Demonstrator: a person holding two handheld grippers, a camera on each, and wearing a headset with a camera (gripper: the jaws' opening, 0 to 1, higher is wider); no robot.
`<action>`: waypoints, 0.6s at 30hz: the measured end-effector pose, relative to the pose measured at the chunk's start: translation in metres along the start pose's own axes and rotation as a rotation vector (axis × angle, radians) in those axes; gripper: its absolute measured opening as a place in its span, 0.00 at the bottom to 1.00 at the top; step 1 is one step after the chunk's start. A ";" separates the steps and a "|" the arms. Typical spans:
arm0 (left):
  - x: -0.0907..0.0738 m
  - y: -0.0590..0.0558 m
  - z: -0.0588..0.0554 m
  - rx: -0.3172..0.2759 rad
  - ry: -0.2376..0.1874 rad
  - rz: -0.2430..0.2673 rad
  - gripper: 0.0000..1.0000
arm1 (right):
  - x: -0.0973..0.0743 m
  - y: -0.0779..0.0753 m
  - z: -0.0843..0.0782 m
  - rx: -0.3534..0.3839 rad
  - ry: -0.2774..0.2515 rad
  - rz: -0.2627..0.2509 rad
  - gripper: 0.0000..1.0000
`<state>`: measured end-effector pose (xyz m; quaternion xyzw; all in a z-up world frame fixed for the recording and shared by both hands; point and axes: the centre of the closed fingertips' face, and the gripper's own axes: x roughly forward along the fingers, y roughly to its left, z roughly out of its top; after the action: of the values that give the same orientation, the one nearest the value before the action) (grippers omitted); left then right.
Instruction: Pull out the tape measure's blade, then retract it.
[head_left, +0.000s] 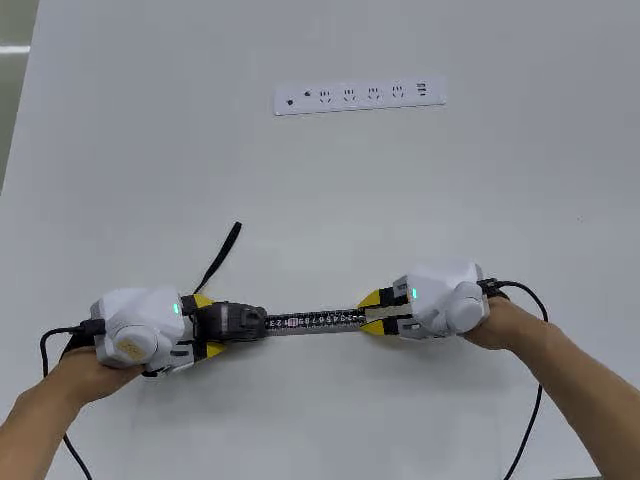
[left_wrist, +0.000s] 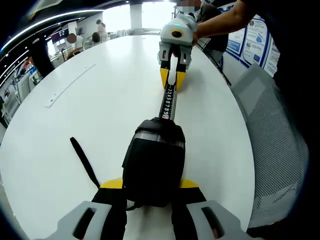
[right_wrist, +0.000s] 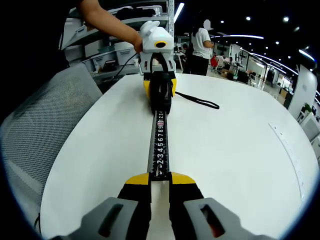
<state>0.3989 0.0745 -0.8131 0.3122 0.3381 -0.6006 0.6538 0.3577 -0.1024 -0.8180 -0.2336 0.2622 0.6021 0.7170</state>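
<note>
Head view: left gripper (head_left: 205, 325) is clamping the black tape measure case (head_left: 232, 322), jaws closed onto its sides. Right gripper (head_left: 378, 312) is pinching the far end of the blade (head_left: 315, 320), jaws nearly together on it. The blade is running out straight between the two grippers, low over the white table (head_left: 300, 180) near its near edge. The black wrist strap (head_left: 220, 257) is trailing from the case, away toward the far left. A white power strip (head_left: 360, 96) is lying well apart, at the far side.

Left gripper view: own jaws are squeezing the case from both sides, with the case sitting right between the yellow tips. The blade is stretching away to the right gripper, which is holding its tip. The strap is lying on the table left of the case.

Right gripper view: own jaws are closing on the blade's end, with the numbered blade running off to the case in the left gripper. The strap is trailing right of the case.
</note>
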 end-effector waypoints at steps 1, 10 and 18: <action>0.000 0.000 0.000 0.001 0.000 0.000 0.31 | -0.001 0.000 -0.001 0.000 0.002 0.000 0.10; 0.001 0.000 0.000 0.004 0.002 -0.002 0.31 | -0.009 0.001 -0.010 0.010 0.012 -0.006 0.10; 0.001 0.000 -0.001 0.005 0.006 0.000 0.31 | -0.014 0.000 -0.015 0.014 0.015 -0.009 0.10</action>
<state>0.3994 0.0746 -0.8139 0.3153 0.3387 -0.6007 0.6519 0.3541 -0.1222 -0.8197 -0.2340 0.2707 0.5954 0.7194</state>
